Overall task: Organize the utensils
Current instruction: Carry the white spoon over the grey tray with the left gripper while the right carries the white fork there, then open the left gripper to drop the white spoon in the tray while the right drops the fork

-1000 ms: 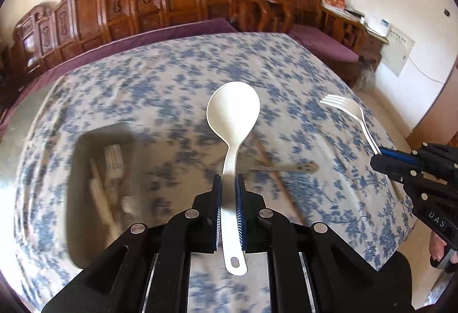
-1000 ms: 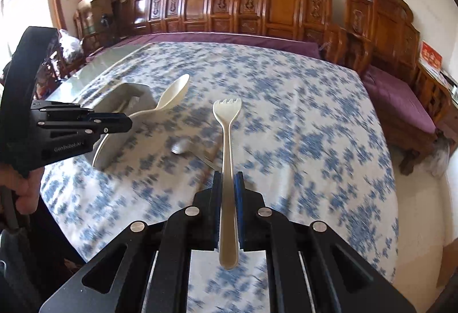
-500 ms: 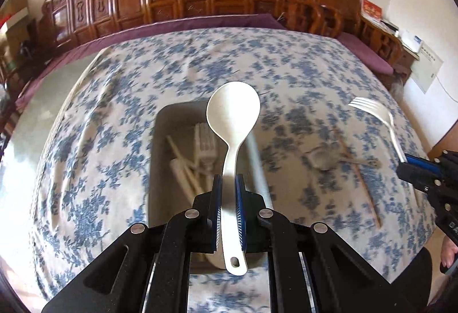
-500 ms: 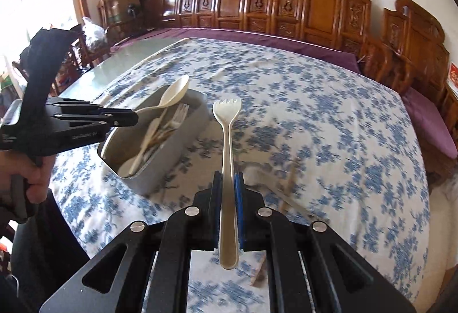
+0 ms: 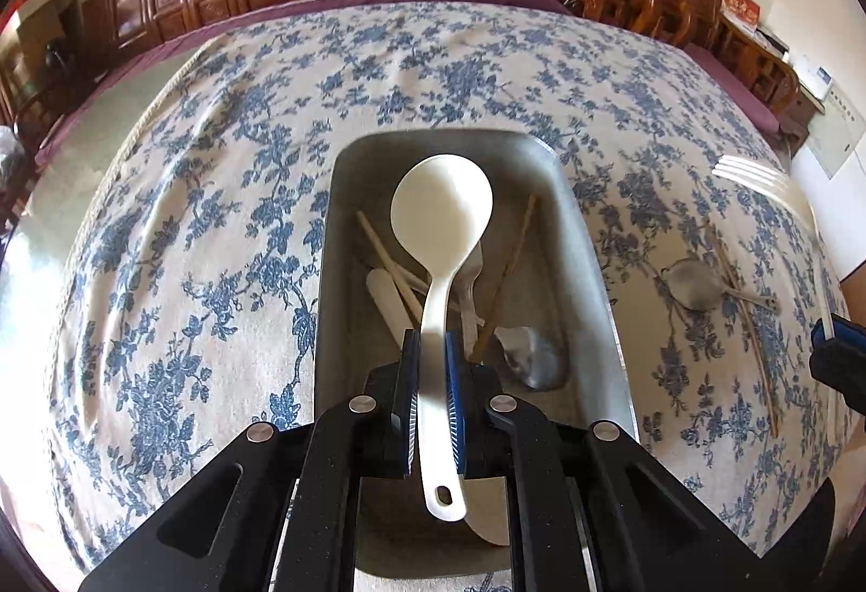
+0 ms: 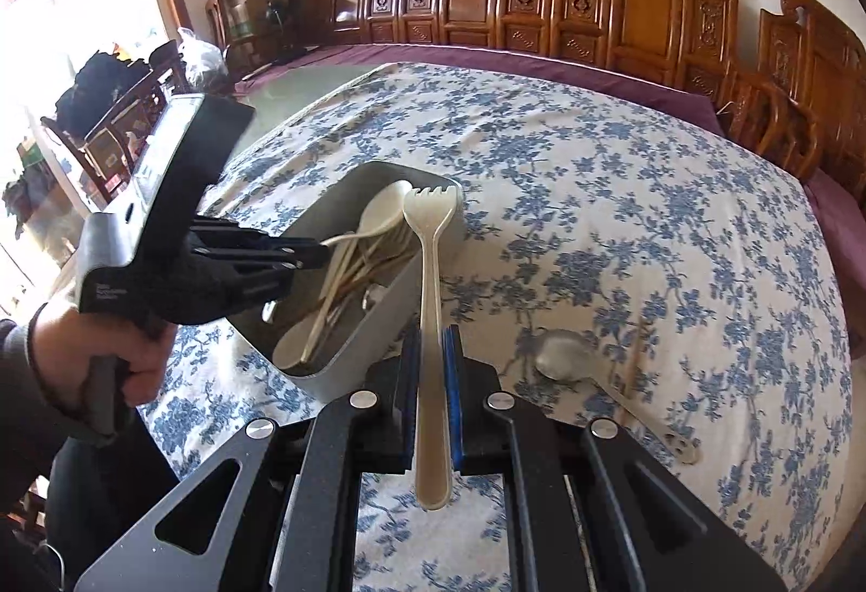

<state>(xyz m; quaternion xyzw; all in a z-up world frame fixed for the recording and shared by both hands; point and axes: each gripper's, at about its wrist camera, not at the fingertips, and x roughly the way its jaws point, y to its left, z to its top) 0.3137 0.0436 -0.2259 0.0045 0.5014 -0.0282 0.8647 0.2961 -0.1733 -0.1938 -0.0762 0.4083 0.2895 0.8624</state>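
My left gripper [image 5: 431,348] is shut on the handle of a white plastic spoon [image 5: 441,208], whose bowl hangs over the grey metal bin [image 5: 587,256]. The bin holds several pale utensils, a chopstick and a metal spoon. My right gripper [image 6: 431,343] is shut on a cream plastic fork [image 6: 430,224], its tines over the bin's [image 6: 379,316] right rim. In the right wrist view the left gripper [image 6: 316,252] reaches in from the left with the spoon [image 6: 384,208] above the bin. The fork [image 5: 758,175] shows at the right edge of the left wrist view.
A metal spoon [image 5: 695,289] and a wooden chopstick [image 5: 749,327] lie on the blue-flowered tablecloth right of the bin; both also show as the spoon [image 6: 560,354] and chopstick [image 6: 630,370] in the right wrist view. Carved wooden chairs ring the far side. A person's hand [image 6: 108,348] grips the left tool.
Both grippers have swung left over the table, so the bin now sits directly under the spoon and beside the fork. The left gripper has also come lower toward the bin.
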